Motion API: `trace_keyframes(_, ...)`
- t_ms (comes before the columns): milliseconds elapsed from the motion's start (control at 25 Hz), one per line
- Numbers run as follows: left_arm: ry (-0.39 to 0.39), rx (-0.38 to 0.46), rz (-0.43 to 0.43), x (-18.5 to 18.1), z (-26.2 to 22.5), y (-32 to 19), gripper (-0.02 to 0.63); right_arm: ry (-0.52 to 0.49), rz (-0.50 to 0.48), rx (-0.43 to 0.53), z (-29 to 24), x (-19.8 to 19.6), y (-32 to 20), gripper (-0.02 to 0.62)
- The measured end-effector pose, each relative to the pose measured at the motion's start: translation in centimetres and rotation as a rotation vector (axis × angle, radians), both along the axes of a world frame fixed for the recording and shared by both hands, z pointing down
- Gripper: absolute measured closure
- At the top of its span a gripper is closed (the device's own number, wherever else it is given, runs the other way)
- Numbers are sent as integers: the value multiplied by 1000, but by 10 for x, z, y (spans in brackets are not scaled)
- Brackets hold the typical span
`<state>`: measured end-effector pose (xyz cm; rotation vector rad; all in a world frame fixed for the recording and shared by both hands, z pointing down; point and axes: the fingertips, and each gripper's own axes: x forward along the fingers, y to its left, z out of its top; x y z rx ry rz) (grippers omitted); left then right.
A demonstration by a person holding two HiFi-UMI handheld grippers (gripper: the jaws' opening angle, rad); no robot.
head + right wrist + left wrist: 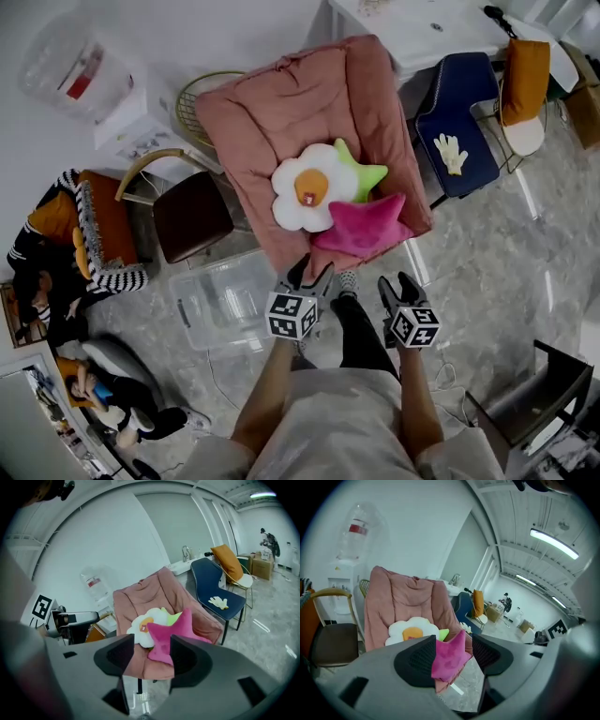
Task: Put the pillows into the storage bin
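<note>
Claws first: my left gripper (311, 274) has its jaws spread with nothing pinched, and my right gripper (398, 283) is the same. I hold both side by side just short of the pink padded chair (300, 103), near its front edge and angled down at it. Three pillows sit on the seat, touching each other: the white flower pillow (307, 192) with an orange centre, the green pillow (364, 174) poking out behind it, and the pink star pillow (366, 227) nearest my claws. In each gripper view the star shows through the jaw gap, apart from the pads. The clear storage bin (220, 300) sits on the floor, just left of my left gripper.
</note>
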<state>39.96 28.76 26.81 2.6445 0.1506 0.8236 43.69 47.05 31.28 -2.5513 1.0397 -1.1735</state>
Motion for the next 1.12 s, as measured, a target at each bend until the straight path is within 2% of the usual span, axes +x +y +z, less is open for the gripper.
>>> trace_keyframes(320,-80,-36,-69,53,53,6,379,-36,-73,-32,40,87,-5,357)
trace_keyframes(440,-111,-42,-98,66,79,2,379,-73,-68,-21,65,110,-6,356)
trace_keyframes(720,-110,-76,-210,89,130,-17,377,-104,-66,-12,117,148,-10,347)
trace_keyframes(960,-118,-102,-216,108,181,-18,377,-145,-64,-9,164,169,-19,315)
trace_keyframes(1040,-118,-129,-228,113,196,-16,370,-149,-81,2,171,175,-22,283)
trace_keyframes(1120,-113,-164,-244,121,209,-15,334,-161,-98,29,176,178,-28,240)
